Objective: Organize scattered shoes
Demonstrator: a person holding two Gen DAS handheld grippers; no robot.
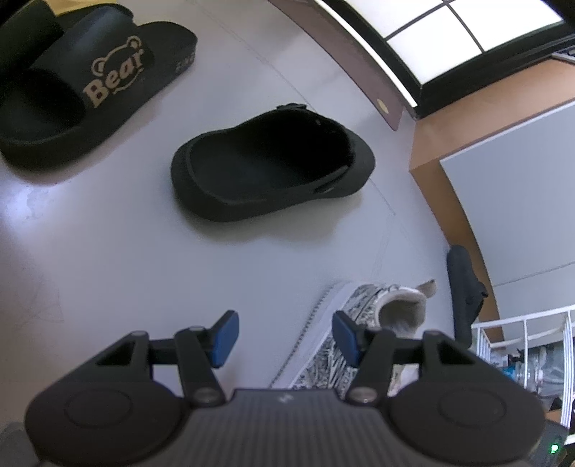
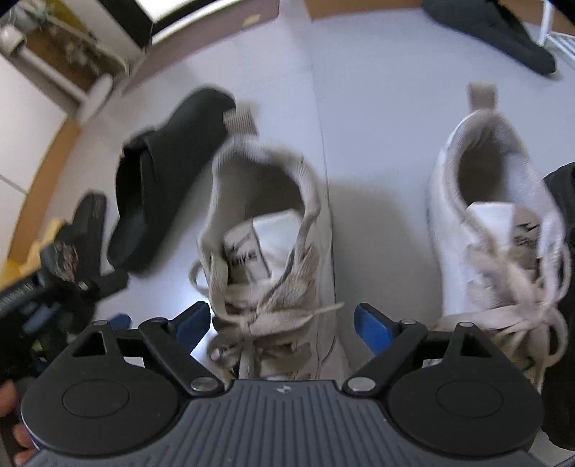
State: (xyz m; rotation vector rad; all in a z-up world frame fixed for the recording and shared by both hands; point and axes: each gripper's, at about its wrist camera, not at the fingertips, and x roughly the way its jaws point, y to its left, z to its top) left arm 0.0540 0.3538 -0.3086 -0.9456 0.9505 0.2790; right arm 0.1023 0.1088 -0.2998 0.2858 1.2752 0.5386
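Note:
In the left wrist view, my left gripper point(image 1: 285, 336) is open and empty above the pale floor. A black clog point(image 1: 273, 163) lies ahead of it, a black "Bear" slide point(image 1: 86, 79) at upper left, and a patterned white sneaker point(image 1: 359, 330) beside its right finger. In the right wrist view, my right gripper point(image 2: 282, 325) is open, its blue pads on either side of the laced front of a white sneaker point(image 2: 266, 230), not closed on it. A second white sneaker point(image 2: 496, 222) stands to the right. A black clog point(image 2: 161, 172) lies to the left.
A dark shoe point(image 1: 465, 287) leans at the wall by a white wire rack point(image 1: 521, 355). Another dark shoe point(image 2: 503, 32) lies at the far right by the rack. A brown door panel and window frame point(image 1: 377, 72) border the floor. My left gripper shows at the left edge point(image 2: 64, 266).

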